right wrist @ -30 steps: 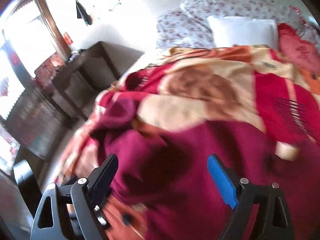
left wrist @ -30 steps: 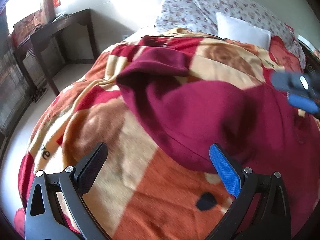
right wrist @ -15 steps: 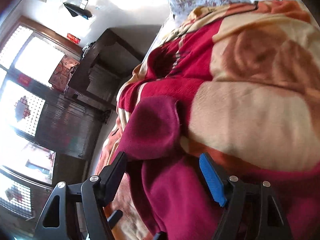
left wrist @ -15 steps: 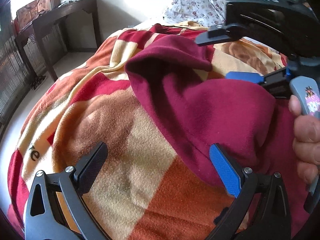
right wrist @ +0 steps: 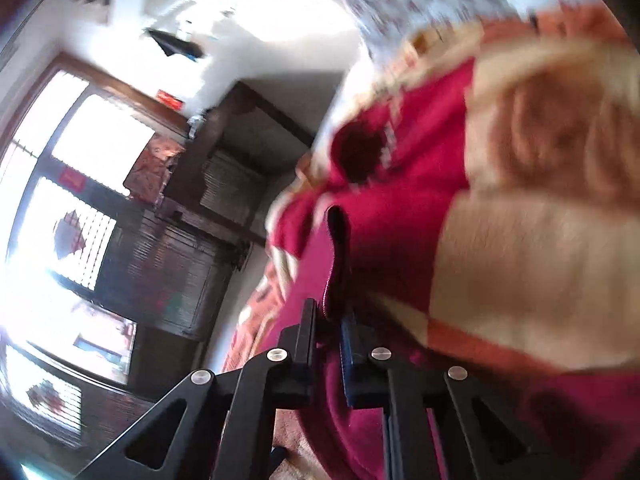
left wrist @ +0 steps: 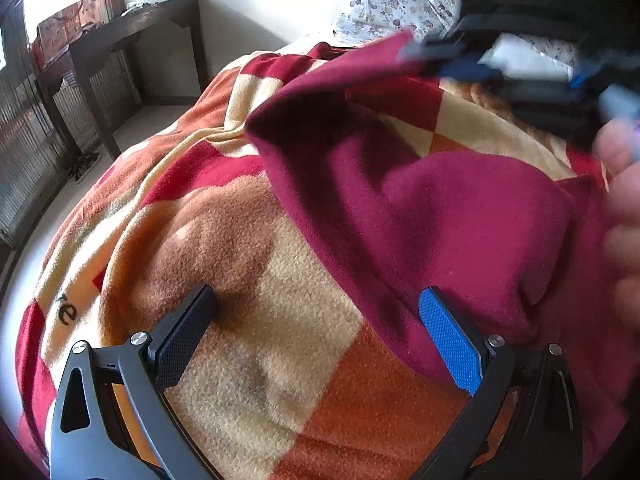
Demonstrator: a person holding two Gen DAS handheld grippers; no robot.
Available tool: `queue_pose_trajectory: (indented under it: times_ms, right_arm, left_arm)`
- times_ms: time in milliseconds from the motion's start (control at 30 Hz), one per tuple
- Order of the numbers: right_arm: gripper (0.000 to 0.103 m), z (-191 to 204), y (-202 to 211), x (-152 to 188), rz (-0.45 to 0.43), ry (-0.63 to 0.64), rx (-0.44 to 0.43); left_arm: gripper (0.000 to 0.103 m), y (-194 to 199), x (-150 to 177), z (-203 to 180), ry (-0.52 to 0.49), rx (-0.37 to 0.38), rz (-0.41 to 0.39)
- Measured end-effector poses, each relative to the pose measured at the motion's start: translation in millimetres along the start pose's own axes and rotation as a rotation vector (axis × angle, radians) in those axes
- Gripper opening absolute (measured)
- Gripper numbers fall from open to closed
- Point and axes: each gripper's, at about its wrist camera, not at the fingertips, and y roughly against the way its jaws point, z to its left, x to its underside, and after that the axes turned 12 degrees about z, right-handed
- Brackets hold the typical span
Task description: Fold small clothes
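Your right gripper [right wrist: 330,320] is closing on the maroon garment [left wrist: 440,208]'s far edge, your left gripper [left wrist: 316,336] is hanging wide open and empty, so that thin pinch is risking slipping.

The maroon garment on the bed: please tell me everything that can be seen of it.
The maroon garment is a soft, fleece-like cloth, dark red, without print. It lies crumpled on the checked blanket. One hemmed edge is raised off the bed, and the right gripper is closing on it, with cloth between its jaws. The left gripper stands open at its near edge, the blue pad beside the cloth.
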Motion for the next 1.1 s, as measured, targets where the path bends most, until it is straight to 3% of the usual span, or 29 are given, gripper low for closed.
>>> queue_pose_trajectory:
  times_ms: [167,333,567,733,933,1100]
  right_arm:
    - [0.008,15.3,55.9,11.0,-0.075,0.072,0.013]
    - [0.008,20.6,135.5,39.0,-0.186,0.129,0.043]
    - [0.008,-8.0,257.0,91.2,-0.341,0.121,0.077]
    - [0.008,-38.2,328.8,137.7,-0.431,0.085,0.156]
    - [0.008,-109.3,367.6,198.2,-0.417,-0.066,0.253]
    - [0.008,-169.0,357.4,240.4,-0.291,-0.169,0.451]
  left_arm:
    - [0.102,4.1,4.1,-4.2,-0.016,-0.024,-0.001]
    - [0.102,32.9,23.6,-6.8,-0.056,0.002,-0.064]
    - [0.102,76.4,54.0,-15.1,-0.116,0.061,-0.133]
    - [0.102,97.4,60.3,-23.5,-0.138,0.09,-0.175]
    - [0.102,100.7,61.1,-47.2,-0.18,0.087,-0.176]
    - [0.102,94.5,65.5,-68.2,-0.216,0.073,-0.165]
